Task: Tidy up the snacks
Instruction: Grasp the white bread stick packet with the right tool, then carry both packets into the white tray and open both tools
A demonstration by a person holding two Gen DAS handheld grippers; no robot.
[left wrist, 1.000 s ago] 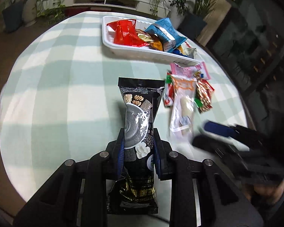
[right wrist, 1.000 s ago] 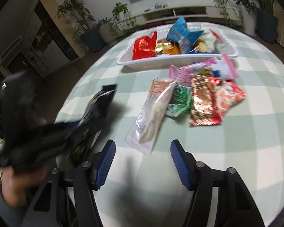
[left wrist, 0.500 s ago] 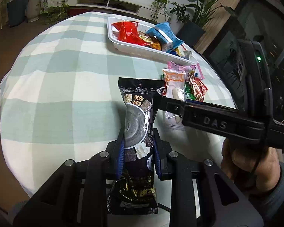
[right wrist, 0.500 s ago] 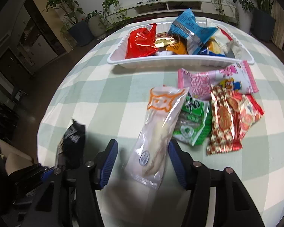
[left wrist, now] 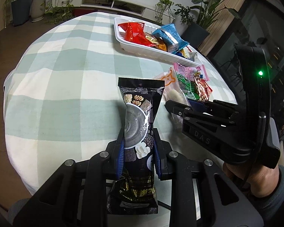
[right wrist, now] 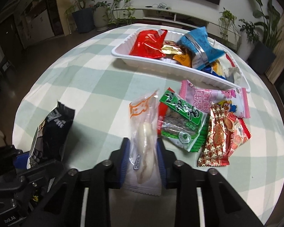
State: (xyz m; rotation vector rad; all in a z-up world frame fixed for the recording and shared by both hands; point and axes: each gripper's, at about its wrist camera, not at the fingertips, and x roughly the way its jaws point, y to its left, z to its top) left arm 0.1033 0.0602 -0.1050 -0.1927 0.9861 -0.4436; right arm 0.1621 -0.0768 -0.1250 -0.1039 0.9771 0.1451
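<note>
Left gripper (left wrist: 139, 155) with narrow jaws clamped on a tall black glossy snack pouch printed with nuts and a bowl (left wrist: 139, 124), held above the round desk with the green and white checked cloth (left wrist: 56, 75). Right gripper (right wrist: 142, 159) with jaws closing around a clear plastic packet with an orange print and a pale roll inside (right wrist: 144, 141), still lying on the desk just beside the green foil packet (right wrist: 181, 124). White plastic tray (right wrist: 123, 54) further back, already holding red, gold and blue packets. Possible trouble: thin slippery film sliding out of the pads during lifting, or the neighbouring green packet dragged along, since the two touch. Hard to make out: whether the pads already press firmly on the clear packet. Lower end of the black pouch hidden behind the gripper body.
</note>
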